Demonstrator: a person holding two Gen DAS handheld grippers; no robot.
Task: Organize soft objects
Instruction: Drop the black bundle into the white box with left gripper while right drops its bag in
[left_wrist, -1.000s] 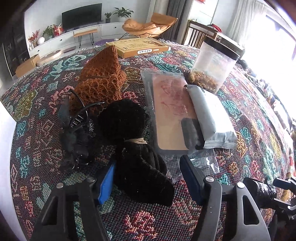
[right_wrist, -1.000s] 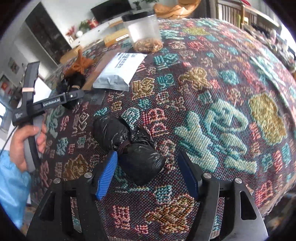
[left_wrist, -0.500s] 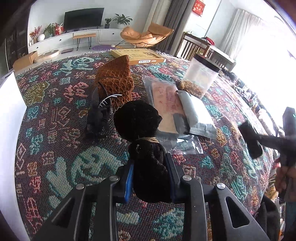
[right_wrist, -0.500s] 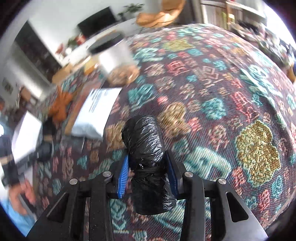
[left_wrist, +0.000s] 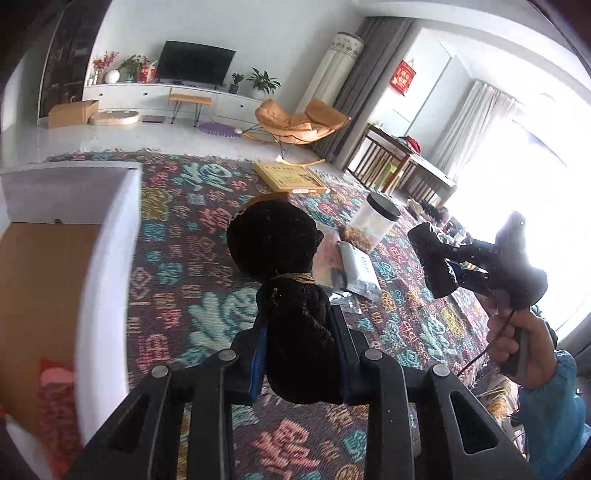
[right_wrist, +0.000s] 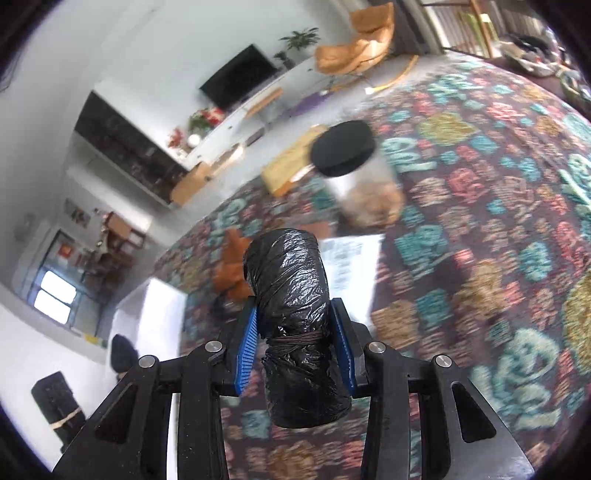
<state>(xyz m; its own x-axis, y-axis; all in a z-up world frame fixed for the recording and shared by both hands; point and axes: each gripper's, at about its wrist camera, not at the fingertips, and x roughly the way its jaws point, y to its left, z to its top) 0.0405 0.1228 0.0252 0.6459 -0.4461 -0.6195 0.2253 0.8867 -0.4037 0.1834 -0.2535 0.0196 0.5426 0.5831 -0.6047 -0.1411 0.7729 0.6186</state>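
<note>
My left gripper (left_wrist: 300, 349) is shut on a black knitted bundle (left_wrist: 284, 266) tied with a tan band, held above the patterned table (left_wrist: 207, 317). My right gripper (right_wrist: 294, 349) is shut on a rolled black plastic bag bundle (right_wrist: 291, 295) tied round the middle, lifted off the table. That bundle and the right gripper also show in the left wrist view (left_wrist: 437, 266), held up at the right. A white box (left_wrist: 107, 280) with a brown inside and a red patterned cloth (left_wrist: 55, 398) stands at the left. An orange knit item (right_wrist: 232, 269) lies on the table.
A clear jar with a black lid (left_wrist: 373, 225) (right_wrist: 358, 177), a grey pouch (left_wrist: 358, 269), a flat pink packet (left_wrist: 327, 258) and a yellow flat box (left_wrist: 290, 177) lie on the table. The white box also shows in the right wrist view (right_wrist: 155, 314).
Both grippers closed on their bundles and lifted them off the table. The left one has swung left toward the white box; the right view has swung toward the jar and box.
</note>
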